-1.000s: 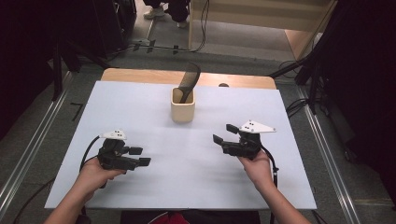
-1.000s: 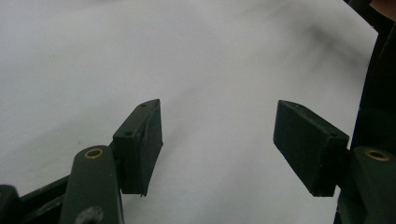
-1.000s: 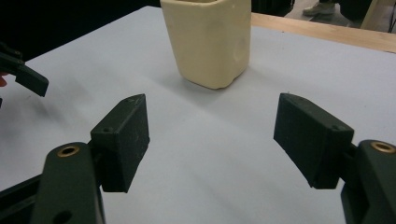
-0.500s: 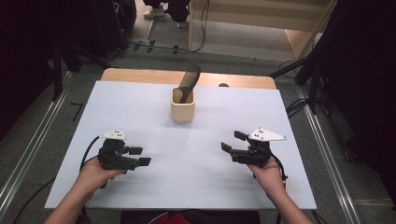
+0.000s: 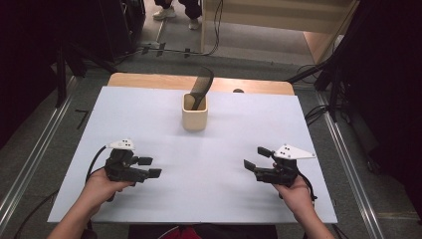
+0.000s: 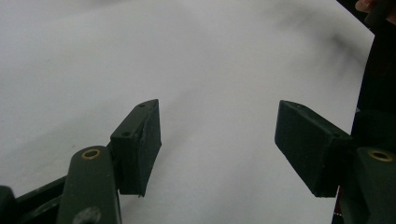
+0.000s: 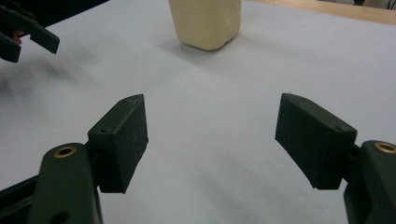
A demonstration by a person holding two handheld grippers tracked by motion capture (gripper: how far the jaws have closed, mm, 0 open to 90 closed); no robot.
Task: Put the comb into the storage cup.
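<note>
Our right gripper [image 5: 255,158] and left gripper [image 5: 150,167] hover wide and empty, so next we judge a reach toward the cream square cup [image 5: 194,112] holding the black comb [image 5: 202,85].

Black tongs [image 5: 148,167] – blocky pads, brass screws, grey three-cornered top plates, trailing black cables – bare forearms.

Setting: recording lab or studio. Evidence: white table [image 5: 149,114] at centre on grey carpet [image 5: 69,124]; black drapes [image 5: 388,74] at 3 o'clock; stand legs and loose cables [image 5: 164,49] at 12 o'clock.
</note>
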